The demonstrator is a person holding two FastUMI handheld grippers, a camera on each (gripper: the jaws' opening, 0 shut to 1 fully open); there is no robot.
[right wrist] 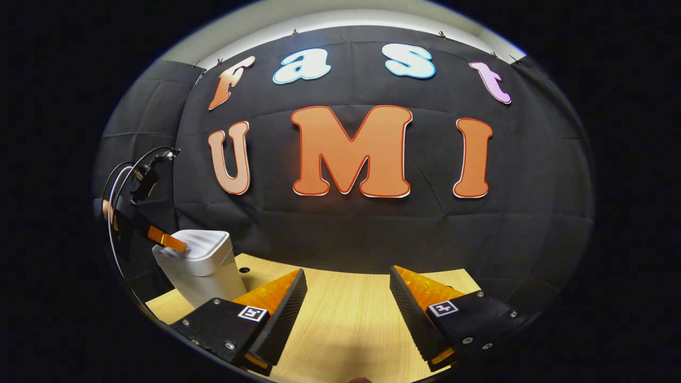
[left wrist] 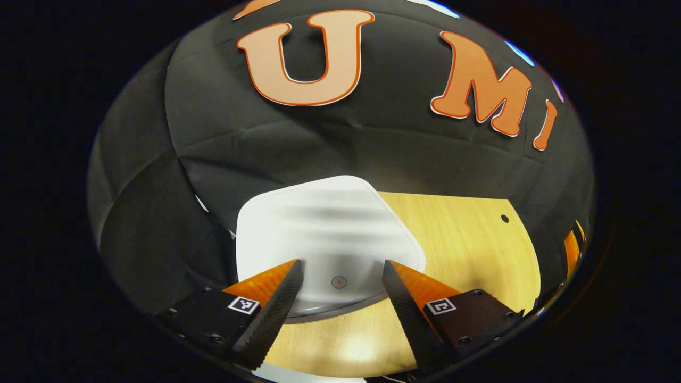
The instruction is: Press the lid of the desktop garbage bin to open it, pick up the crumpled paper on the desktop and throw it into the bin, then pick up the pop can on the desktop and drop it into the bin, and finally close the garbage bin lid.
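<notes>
The garbage bin (left wrist: 330,239) stands at the far left corner of the desktop (left wrist: 468,239), close against the black booth wall, and its white lid (left wrist: 319,218) lies flat and shut as far as the left gripper view shows. Judging by that, you are at either the first press to open it or the last one to close it; the pictures do not settle which, and I see neither the crumpled paper nor the pop can on the stretch of desktop in sight.

To do the press well, aim at the small round mark (left wrist: 339,282) near the lid's near edge, which sits right between your fingers. Come straight down with one fingertip or the closed tips rather than straddling the lid, press briefly, then lift clear so the lid can move. The bin looks light, so a sideways shove could slide it toward the wall.

Your left gripper (left wrist: 340,284) hovers over the near edge of the lid, jaws spread wide and holding nothing; in the right gripper view a finger seems to rest at the lid's rim, but I cannot tell whether it touches. Your right gripper (right wrist: 348,292) hangs over bare desktop, well apart from the bin, jaws wide and empty.
</notes>
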